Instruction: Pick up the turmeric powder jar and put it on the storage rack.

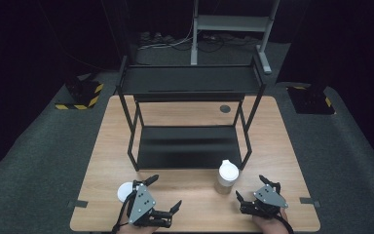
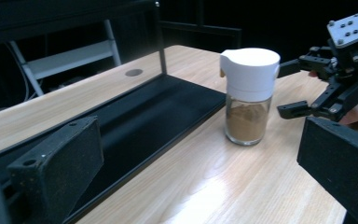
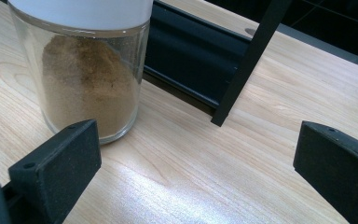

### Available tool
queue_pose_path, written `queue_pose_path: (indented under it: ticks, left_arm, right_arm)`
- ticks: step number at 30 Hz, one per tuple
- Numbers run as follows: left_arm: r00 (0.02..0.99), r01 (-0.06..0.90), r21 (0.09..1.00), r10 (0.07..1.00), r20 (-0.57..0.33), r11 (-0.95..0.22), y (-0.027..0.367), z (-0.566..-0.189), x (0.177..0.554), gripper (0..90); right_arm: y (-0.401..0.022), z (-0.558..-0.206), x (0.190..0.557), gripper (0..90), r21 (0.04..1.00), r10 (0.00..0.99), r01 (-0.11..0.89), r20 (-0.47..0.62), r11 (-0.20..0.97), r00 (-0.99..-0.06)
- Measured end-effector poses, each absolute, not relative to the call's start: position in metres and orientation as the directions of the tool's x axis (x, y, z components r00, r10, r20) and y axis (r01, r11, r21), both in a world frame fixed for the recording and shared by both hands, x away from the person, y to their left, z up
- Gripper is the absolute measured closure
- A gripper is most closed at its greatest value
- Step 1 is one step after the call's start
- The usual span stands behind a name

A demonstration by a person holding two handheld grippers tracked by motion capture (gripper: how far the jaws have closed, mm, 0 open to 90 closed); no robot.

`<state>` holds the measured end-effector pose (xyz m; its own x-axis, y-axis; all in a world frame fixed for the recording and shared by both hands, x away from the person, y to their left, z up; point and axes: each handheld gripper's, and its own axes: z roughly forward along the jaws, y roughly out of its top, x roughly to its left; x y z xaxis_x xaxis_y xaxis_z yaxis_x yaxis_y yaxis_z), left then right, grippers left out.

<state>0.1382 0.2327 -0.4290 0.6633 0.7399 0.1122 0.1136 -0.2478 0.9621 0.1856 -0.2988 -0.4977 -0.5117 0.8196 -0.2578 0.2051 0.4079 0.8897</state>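
A black two-tier metal rack (image 1: 190,114) is placed on the far half of the light wooden desk (image 1: 272,141), its lower shelf (image 1: 187,146) lying flat on the wood and its upper shelf (image 1: 191,79) carried on thin legs. A small round grommet (image 1: 225,108) is set into the desk behind the rack. A white round disc (image 1: 123,190) is seen near the front left edge. Grey carpet (image 1: 39,161) surrounds the desk, and yellow-black striped bases (image 1: 80,95) stand on it.

No text, label, brand or number can be read on anything in these views.
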Motion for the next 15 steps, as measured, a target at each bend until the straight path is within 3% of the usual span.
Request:
queue_pose_path:
  ticks: [15]
  left_arm:
    - [0.589,0.127,0.966,0.801,0.110,-0.226,0.265,-0.431,0.123,0.4]
  right_arm:
    - [-0.299,-0.498,0.186,0.0,0.891,0.821,0.207,-0.253,0.404,-0.513]
